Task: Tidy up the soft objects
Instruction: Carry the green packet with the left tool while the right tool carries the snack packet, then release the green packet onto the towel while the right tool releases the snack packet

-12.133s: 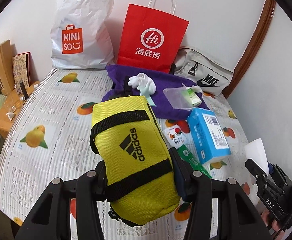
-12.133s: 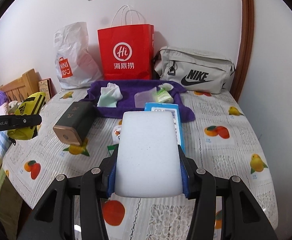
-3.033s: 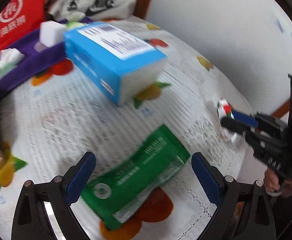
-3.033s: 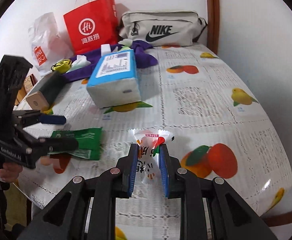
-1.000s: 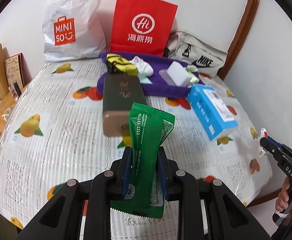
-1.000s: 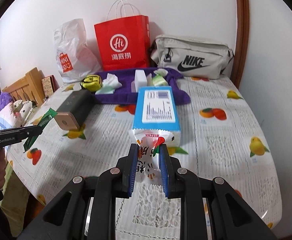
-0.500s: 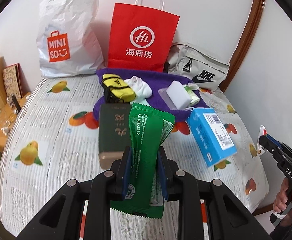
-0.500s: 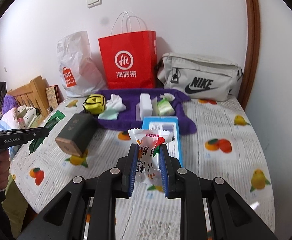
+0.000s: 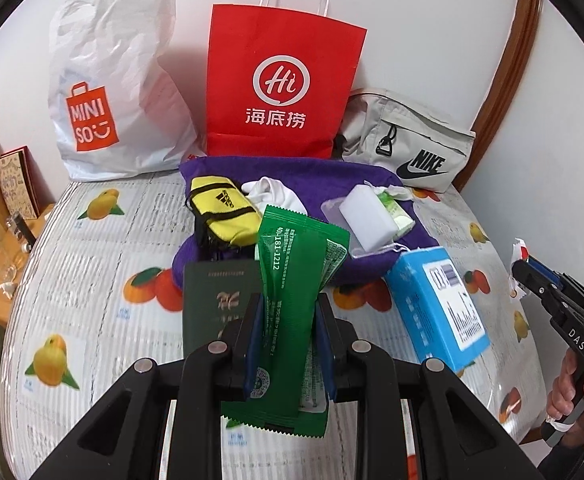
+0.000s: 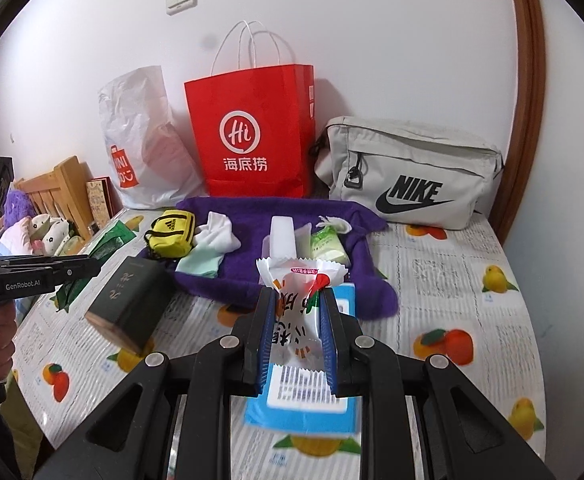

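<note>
Done: pouch, sponge lying on purple cloth (image 9: 315, 178) | You're clamping green packet (image 9: 292, 280) left, white snack packet (image 10: 297, 304) right | Both awaiting placing.

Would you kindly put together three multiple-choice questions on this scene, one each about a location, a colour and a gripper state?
1. Where does the yellow pouch lie?
A. on the purple cloth
B. inside the red paper bag
C. on the blue box

2. What colour is the packet in the left gripper?
A. red
B. green
C. yellow

3. What is the state of the right gripper?
A. open and empty
B. shut on a white sponge
C. shut on a white snack packet

Answers:
1 A, the pouch rests on the cloth beside the white sock.
2 B, the wrapper between the fingers is green.
3 C, both pads press a white wrapper with red print, while the sponge sits on the cloth.
</note>
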Action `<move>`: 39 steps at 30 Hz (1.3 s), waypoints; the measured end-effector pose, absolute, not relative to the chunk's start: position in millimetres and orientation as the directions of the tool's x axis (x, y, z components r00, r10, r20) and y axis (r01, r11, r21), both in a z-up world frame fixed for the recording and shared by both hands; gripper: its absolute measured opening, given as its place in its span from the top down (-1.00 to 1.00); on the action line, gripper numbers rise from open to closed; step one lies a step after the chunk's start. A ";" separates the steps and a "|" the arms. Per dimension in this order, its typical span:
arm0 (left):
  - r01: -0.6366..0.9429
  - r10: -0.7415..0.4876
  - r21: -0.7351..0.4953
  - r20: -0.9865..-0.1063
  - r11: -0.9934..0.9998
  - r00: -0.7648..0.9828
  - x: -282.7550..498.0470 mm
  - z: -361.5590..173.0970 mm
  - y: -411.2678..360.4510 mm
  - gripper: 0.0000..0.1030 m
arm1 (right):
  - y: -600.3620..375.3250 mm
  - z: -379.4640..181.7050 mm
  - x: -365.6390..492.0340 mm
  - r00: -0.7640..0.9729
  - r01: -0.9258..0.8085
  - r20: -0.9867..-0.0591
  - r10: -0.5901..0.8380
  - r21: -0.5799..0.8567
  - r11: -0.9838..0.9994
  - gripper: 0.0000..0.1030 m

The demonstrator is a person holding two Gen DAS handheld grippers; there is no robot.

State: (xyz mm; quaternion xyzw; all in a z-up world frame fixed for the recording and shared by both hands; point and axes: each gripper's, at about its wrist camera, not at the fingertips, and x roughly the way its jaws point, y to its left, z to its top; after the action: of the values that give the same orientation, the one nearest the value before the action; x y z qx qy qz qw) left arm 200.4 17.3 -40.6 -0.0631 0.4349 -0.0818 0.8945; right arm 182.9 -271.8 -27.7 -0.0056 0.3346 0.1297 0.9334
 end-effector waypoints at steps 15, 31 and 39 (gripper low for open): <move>0.065 -0.221 -0.222 -0.807 0.973 0.548 273.6 -70.3 13.8 0.54 | -260.4 -41.4 270.1 0.702 -0.308 -0.649 0.293 0.094 0.947 0.57; 0.086 -0.261 -0.251 -0.840 0.964 0.475 353.1 -98.8 -8.9 0.53 | -251.6 -80.9 357.3 0.606 -0.333 -0.731 0.314 0.125 0.935 0.55; 0.070 -0.269 -0.267 -0.846 0.961 0.460 375.1 -113.8 -8.7 0.50 | -254.3 -108.2 383.4 0.552 -0.320 -0.777 0.303 0.138 0.937 0.39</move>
State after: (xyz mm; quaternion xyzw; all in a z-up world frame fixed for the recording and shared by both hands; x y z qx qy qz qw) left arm 375.1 -8.7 -113.8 -0.0973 0.5101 -0.1000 0.8487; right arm 383.4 -254.3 -108.2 -0.0100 0.4390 0.1768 0.8809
